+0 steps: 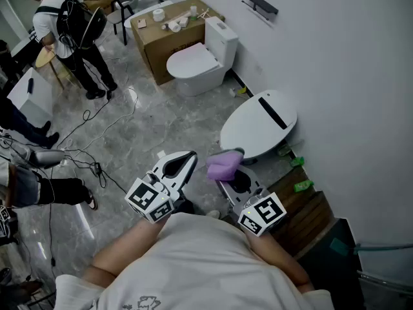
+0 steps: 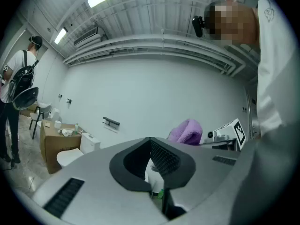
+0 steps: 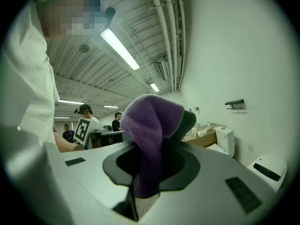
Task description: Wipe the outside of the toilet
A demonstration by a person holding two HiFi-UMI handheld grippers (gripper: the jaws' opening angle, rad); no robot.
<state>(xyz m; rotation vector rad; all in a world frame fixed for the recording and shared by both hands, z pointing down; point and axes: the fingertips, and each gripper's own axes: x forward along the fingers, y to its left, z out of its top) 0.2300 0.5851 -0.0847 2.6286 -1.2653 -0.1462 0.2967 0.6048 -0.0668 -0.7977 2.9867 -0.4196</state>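
Note:
A white toilet [image 1: 258, 124] with its lid down and a black strip on top stands against the wall, just ahead of both grippers; its lid shows in the right gripper view as well [image 3: 267, 168]. My right gripper [image 1: 231, 168] is shut on a purple cloth [image 1: 222, 165], held in the air short of the toilet's near edge. The cloth [image 3: 150, 125] bulges up out of the jaws [image 3: 157, 149]. To its left, my left gripper [image 1: 186, 160] hangs above the floor, its jaws [image 2: 152, 165] shut with nothing in them. The cloth [image 2: 186, 131] shows to its right.
A second white toilet [image 1: 197, 63] stands farther along the wall beside a cardboard box [image 1: 164, 41] with small items on top. A person with a backpack [image 1: 68, 24] stands at far left. Cables [image 1: 84, 154] trail over the grey floor. A wooden platform [image 1: 310, 212] lies at right.

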